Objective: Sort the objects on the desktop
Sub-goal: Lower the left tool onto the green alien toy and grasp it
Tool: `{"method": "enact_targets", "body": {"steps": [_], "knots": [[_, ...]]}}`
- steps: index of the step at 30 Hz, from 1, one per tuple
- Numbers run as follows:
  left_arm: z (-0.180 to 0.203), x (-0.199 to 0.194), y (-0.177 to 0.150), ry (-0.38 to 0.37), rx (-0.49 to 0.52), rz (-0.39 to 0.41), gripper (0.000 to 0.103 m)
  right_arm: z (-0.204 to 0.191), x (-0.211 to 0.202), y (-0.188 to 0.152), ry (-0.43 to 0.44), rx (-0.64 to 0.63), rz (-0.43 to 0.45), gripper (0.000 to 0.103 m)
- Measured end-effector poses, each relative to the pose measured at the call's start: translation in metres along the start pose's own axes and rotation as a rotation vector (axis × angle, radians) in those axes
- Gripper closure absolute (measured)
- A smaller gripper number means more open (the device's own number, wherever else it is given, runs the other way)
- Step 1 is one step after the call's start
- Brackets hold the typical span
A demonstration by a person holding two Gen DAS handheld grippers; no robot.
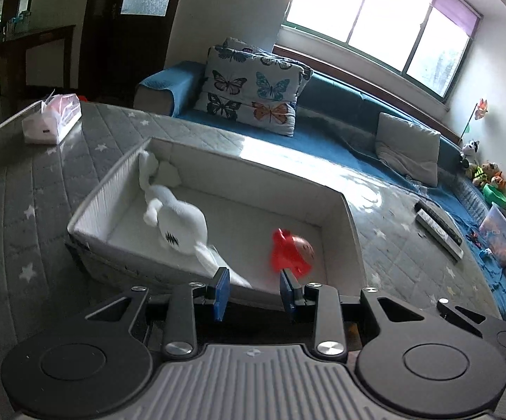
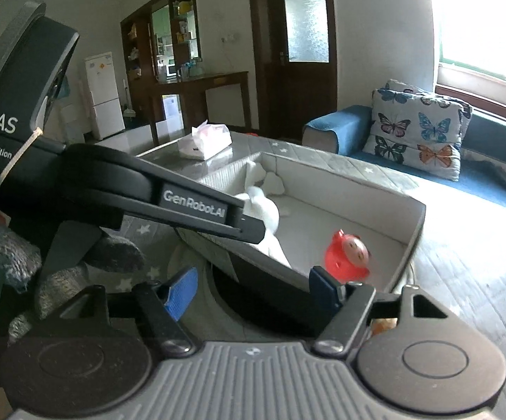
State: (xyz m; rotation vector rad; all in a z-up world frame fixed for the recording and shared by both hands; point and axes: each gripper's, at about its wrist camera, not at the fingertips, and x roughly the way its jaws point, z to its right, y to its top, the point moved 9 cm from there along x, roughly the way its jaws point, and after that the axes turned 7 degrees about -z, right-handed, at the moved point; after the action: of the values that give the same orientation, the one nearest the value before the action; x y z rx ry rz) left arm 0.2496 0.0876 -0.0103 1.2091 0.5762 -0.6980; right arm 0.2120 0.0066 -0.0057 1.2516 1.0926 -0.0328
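Note:
A white fabric storage box (image 1: 337, 210) stands on the grey star-patterned table. Inside it lie a white plush toy (image 1: 179, 224) and a small red toy figure (image 1: 291, 252). My left gripper (image 1: 256, 290) is open and empty, its blue pads just above the box's near wall. In the right wrist view the box (image 2: 415, 217), the plush (image 2: 265, 210) and the red figure (image 2: 349, 255) show too. My right gripper (image 2: 253, 290) is open and empty beside the box's near corner. The left gripper's black body (image 2: 120, 182) crosses this view and hides part of the box.
A tissue pack (image 1: 51, 119) lies at the table's far left, also in the right wrist view (image 2: 207, 141). Two remote controls (image 1: 438, 229) lie at the table's right. A blue sofa (image 1: 337, 105) with a butterfly cushion (image 1: 253, 91) runs behind the table.

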Motion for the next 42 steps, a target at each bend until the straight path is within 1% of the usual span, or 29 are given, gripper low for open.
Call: {"method": "enact_targets", "body": {"steps": [5,7,11,13,17,19,25,30,32,34,37,42], "knots": [[0.008,-0.006,-0.015,0.005,0.006,0.003,0.069,0.0,-0.015,-0.024,-0.008,0.0,-0.009,0.031],[0.011,-0.008,-0.02,0.003,0.003,0.007,0.069,-0.001,-0.021,-0.032,-0.015,-0.006,-0.008,0.029],[0.015,-0.011,-0.031,0.0,0.0,0.006,0.069,-0.004,-0.032,-0.047,-0.028,-0.011,-0.004,0.028],[0.018,-0.013,-0.038,-0.006,0.0,0.005,0.069,-0.005,-0.037,-0.055,-0.031,-0.001,-0.002,0.026],[0.024,-0.014,-0.051,0.014,0.032,0.006,0.069,-0.003,-0.048,-0.071,-0.047,0.014,0.0,0.026],[0.027,-0.013,-0.058,0.013,0.042,-0.004,0.069,-0.002,-0.052,-0.078,-0.059,0.014,0.0,0.026],[0.034,-0.008,-0.072,-0.004,0.051,-0.035,0.069,0.006,-0.063,-0.092,-0.091,0.027,-0.002,0.026],[0.039,-0.006,-0.081,-0.02,0.051,-0.053,0.069,0.023,-0.07,-0.101,-0.117,0.066,-0.004,0.026],[0.042,-0.004,-0.084,-0.034,0.051,-0.065,0.069,0.031,-0.069,-0.106,-0.134,0.071,-0.011,0.025],[0.046,-0.001,-0.088,-0.052,0.047,-0.082,0.069,0.038,-0.068,-0.109,-0.152,0.072,-0.016,0.022],[0.05,0.004,-0.093,-0.077,0.033,-0.105,0.069,0.05,-0.064,-0.112,-0.168,0.09,-0.032,0.022],[0.054,0.01,-0.098,-0.105,0.01,-0.136,0.069,0.057,-0.061,-0.114,-0.174,0.079,-0.045,0.022]]}}
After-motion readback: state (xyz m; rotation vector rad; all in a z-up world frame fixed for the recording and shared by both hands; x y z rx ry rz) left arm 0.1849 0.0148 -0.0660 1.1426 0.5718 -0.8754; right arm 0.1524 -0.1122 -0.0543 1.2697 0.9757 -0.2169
